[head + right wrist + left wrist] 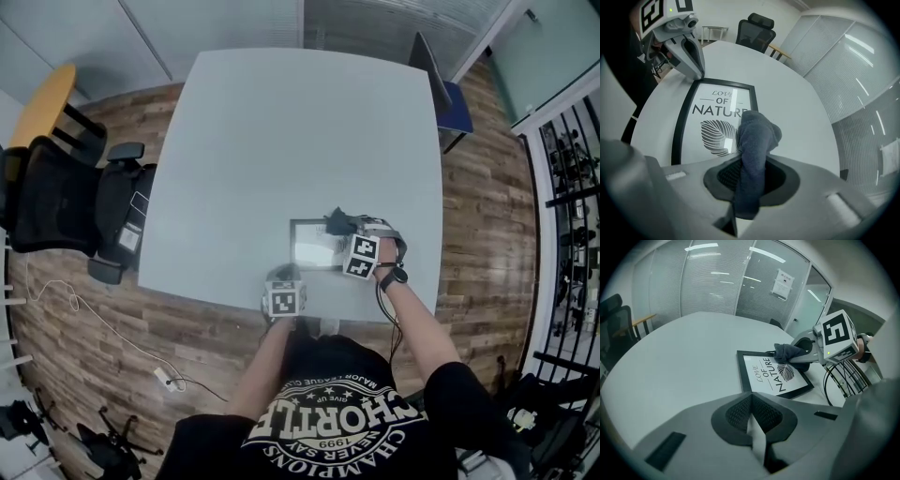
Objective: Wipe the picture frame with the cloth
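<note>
A black picture frame (315, 246) with a "Love of Nature" leaf print lies flat near the front edge of the grey table (281, 141). My right gripper (750, 173) is shut on a dark grey cloth (755, 136), which rests on the frame's (712, 117) right side over the glass. In the head view the cloth (337, 223) sits at the frame's far right corner. My left gripper (754, 420) is shut and holds nothing. Its tip (699, 75) is at the frame's near left corner. From the left gripper view, the frame (774, 375) lies ahead with the cloth (786, 351) on its far edge.
A black office chair (56, 202) stands left of the table beside a yellow tabletop (42, 103). A blue chair (445, 94) is at the far right corner. A white cable (112, 333) trails over the wooden floor. Glass partitions (717, 282) lie beyond.
</note>
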The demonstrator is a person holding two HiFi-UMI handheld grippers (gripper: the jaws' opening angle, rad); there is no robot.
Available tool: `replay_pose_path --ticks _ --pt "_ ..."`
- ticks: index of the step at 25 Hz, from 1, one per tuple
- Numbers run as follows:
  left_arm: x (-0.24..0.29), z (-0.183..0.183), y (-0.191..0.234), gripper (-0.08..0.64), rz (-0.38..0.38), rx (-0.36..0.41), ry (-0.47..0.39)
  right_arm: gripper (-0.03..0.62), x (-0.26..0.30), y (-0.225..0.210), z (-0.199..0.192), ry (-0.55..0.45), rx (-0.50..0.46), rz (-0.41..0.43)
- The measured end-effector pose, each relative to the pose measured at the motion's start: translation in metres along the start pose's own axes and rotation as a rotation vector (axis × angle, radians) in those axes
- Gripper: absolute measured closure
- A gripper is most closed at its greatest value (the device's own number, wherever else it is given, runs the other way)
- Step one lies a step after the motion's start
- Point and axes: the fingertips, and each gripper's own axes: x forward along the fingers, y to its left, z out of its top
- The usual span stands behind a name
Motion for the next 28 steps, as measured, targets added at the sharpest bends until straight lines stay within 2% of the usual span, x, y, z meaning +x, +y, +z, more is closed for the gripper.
replay_pose_path --ticks 5,8,11,14,16,19,22,28 --pt "0.000 -0.001 -0.006 0.555 -0.029 -0.015 -0.007 0.520 -0.004 0.002 0.012 -0.011 0.031 0.000" --pt "0.002 -0.002 -0.003 0.555 -0.026 -0.016 -0.019 0.520 -0.013 0.001 0.053 -0.112 0.065 0.019" --pt "0.006 -0.002 0.001 0.555 -0.015 -0.008 -0.038 0.519 -0.014 0.007 0.103 -0.198 0.056 0.062" --pt "0.002 -0.001 -0.006 0.555 -0.040 -0.015 -0.029 0.520 -0.007 0.017 0.142 -0.236 0.025 0.107" --pt "0.002 -0.002 -0.006 0.555 -0.045 -0.014 -0.028 0.519 0.001 0.026 0.155 -0.227 -0.020 0.124" --pt "0.006 -0.003 0.000 0.555 -0.033 -0.019 -0.043 0.519 0.008 0.032 0.155 -0.205 -0.075 0.122" --pt "0.005 -0.003 0.002 0.555 -0.028 -0.024 -0.043 0.519 0.009 0.031 0.139 -0.172 -0.096 0.115" --pt "0.006 -0.002 0.006 0.555 -0.025 -0.049 -0.054 0.518 0.003 0.028 0.082 -0.089 -0.060 0.093"
